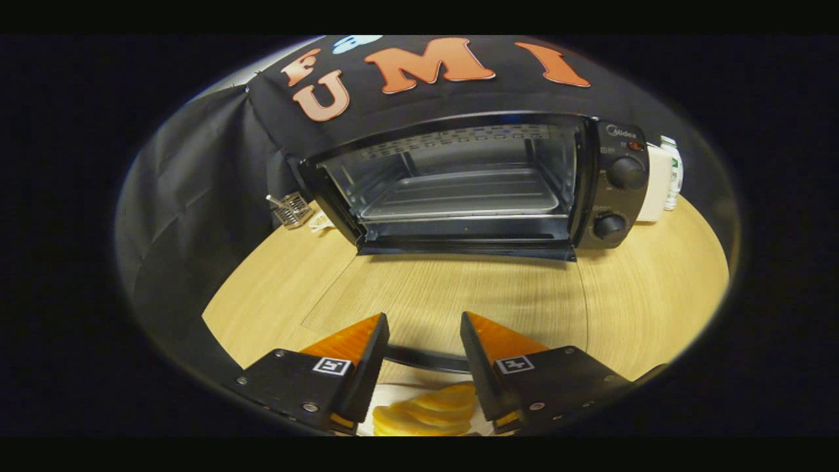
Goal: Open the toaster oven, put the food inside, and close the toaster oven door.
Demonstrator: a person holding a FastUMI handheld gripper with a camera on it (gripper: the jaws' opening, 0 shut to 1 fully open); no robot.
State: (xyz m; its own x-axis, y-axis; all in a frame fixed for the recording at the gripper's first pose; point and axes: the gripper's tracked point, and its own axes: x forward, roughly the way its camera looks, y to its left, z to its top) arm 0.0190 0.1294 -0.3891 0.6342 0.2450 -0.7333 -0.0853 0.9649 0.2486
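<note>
The black toaster oven [472,183] stands at the back of the wooden table with its door open and a bare tray [459,193] inside. Its glass door [452,295] lies folded down flat towards me, and the wood shows through it. The door's dark handle [426,359] runs across between my two fingers, behind the tips. My gripper [423,321] is open, fingers apart and not pressing on anything. Yellow food slices [429,410] lie on a white plate [387,392] close under the gripper, partly hidden by the fingers.
Two knobs [626,172] sit on the oven's right panel. White containers [662,177] stand just right of the oven. A small wire utensil [292,210] lies left of it. The table [655,295] has bare wood on both sides of the door.
</note>
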